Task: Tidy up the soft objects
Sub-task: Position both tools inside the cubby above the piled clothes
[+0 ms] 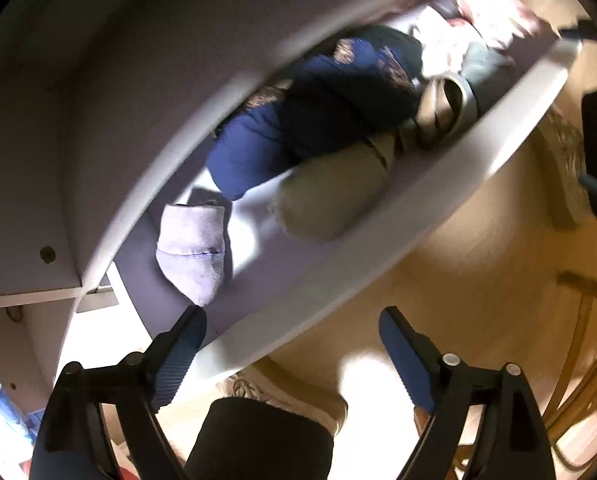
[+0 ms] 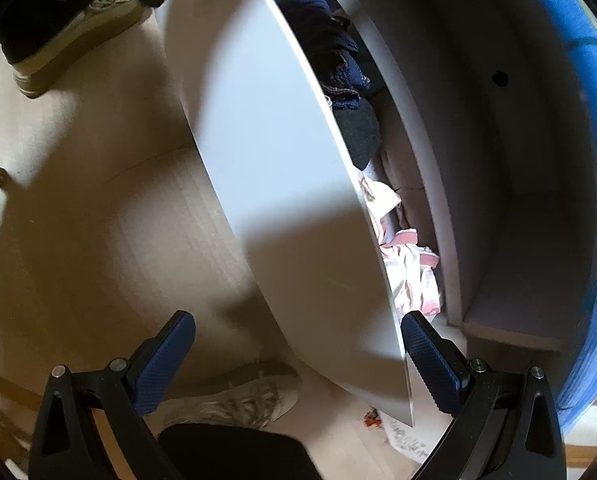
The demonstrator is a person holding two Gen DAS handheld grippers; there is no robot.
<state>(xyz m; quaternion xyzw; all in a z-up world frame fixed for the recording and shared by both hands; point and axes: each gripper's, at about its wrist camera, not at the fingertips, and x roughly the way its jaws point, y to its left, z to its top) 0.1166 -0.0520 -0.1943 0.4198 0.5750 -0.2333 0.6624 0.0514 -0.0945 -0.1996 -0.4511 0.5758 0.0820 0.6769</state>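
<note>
Inside the open white drawer (image 1: 378, 216) lie the soft things: a pale lilac sock (image 1: 192, 254) near its one end, a beige rolled piece (image 1: 330, 196) just beside the front panel, a dark navy bundle (image 1: 318, 120) behind it, and pink-and-white fabric (image 1: 486, 20) at the far end, blurred. Below the drawer front, the left gripper (image 1: 292, 320) hangs with its jaws wide apart and nothing between them; one blue pad (image 1: 180, 354) sits close to the tip of the lilac sock, though whether it touches cannot be told. From the right wrist view, the right gripper (image 2: 298, 326) also stands spread and empty, its right-hand pad (image 2: 432, 364) at the edge of the drawer front (image 2: 282, 200). Navy socks (image 2: 338, 76) and pink-white cloth (image 2: 412, 276) show in the gap behind that panel. A person's pale shoe (image 2: 234, 398) rests on the wooden floor (image 2: 98, 240) beneath.
</note>
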